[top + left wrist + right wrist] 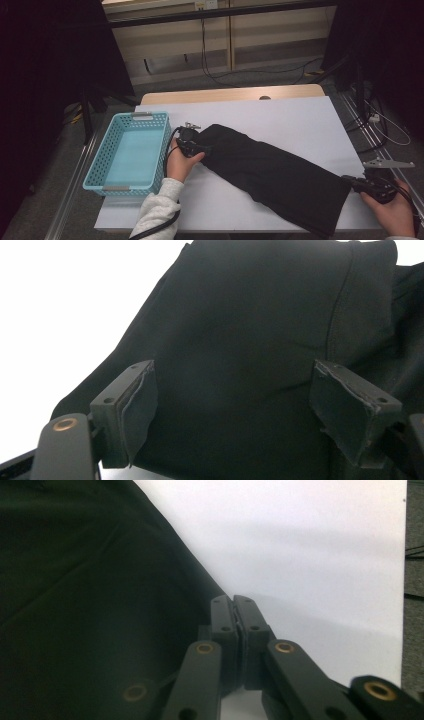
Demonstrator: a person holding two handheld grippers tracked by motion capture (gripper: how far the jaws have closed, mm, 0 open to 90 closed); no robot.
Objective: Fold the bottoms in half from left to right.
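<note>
Black garment (272, 175) near corner cut by bottom edge in high view. Left tongs (204, 150) tips lost, black on black cloth. Right tongs (350, 183) tips blend into cloth hem; can't tell from above if fabric pinched. Right gripper view: jaws pressed together, cloth edge runs behind them, pinch unclear. Left gripper view: garment cropped at top and right edges. Bench (300, 120) front edge partly hidden under sleeve (157, 212) and cloth. Items on far floor too small to identify.
</note>
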